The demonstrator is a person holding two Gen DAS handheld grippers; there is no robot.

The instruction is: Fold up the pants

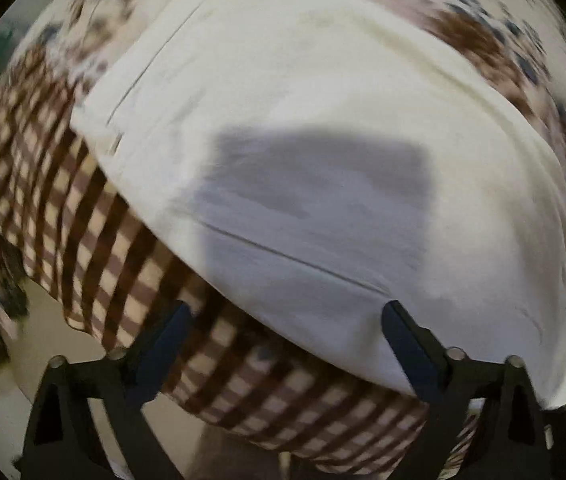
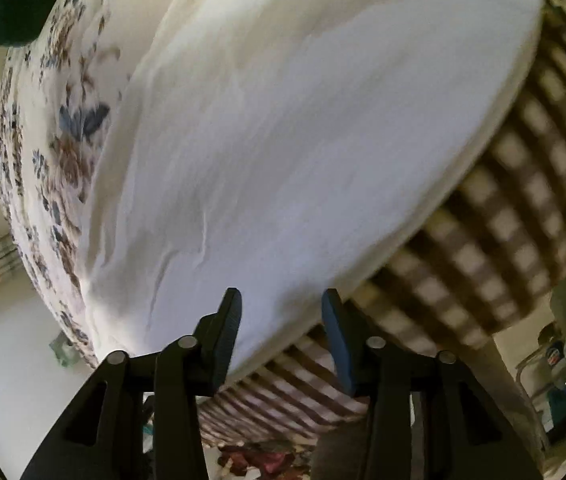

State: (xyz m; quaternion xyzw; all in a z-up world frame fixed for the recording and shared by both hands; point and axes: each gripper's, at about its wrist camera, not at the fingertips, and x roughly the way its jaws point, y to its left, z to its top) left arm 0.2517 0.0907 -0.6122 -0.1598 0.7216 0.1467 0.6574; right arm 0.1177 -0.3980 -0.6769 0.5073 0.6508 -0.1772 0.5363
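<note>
Pants (image 1: 303,140) lie flat on checked cloth, unheld — left gripper (image 1: 287,316) wide open, right gripper (image 2: 281,312) partly open, both empty. Advice: pinch edge squarely, both layers, before lifting.

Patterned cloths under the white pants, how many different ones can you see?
2. A brown checked cloth lies along the near edge under the white pants; a floral cloth lies beyond them. More may be hidden beneath.

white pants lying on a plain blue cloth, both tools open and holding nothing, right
Not quite. The cloth under the white pants is brown-and-cream checked with a floral part, not plain blue; the left wrist view shows it. Both the left tool and right tool are open and holding nothing.
</note>
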